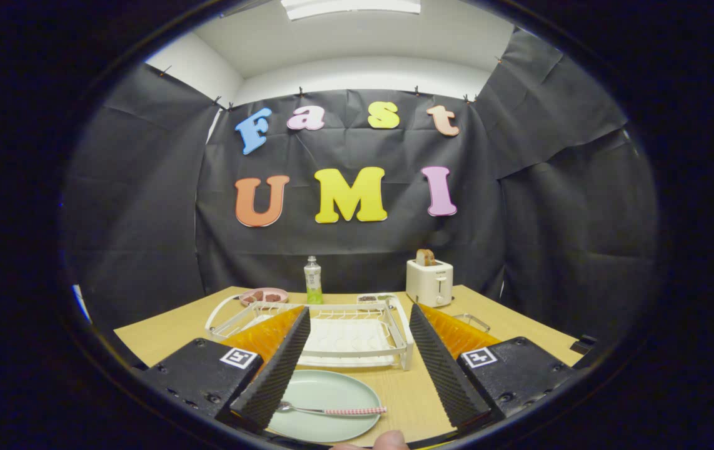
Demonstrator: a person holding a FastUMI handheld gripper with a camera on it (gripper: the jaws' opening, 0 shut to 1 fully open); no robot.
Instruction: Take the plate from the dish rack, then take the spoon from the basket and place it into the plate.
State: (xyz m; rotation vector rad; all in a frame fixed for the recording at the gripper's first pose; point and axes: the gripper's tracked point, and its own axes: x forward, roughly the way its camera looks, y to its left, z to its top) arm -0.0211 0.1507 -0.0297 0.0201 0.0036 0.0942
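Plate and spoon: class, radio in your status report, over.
Fingers open, holding nothing. Spoon lies in plate, on table before dish rack. Nothing in the way.

A ceiling light panel is lighting the booth evenly and brightly, the table is showing only soft shadows, and fisheye distortion is bending the far edges, which are perhaps slightly blurred.

The gripper is hovering with its fingers spread wide apart, gripping nothing. Between them a pale green plate is lying on the wooden table, the spoon resting across it. Just beyond, the white dish rack is standing
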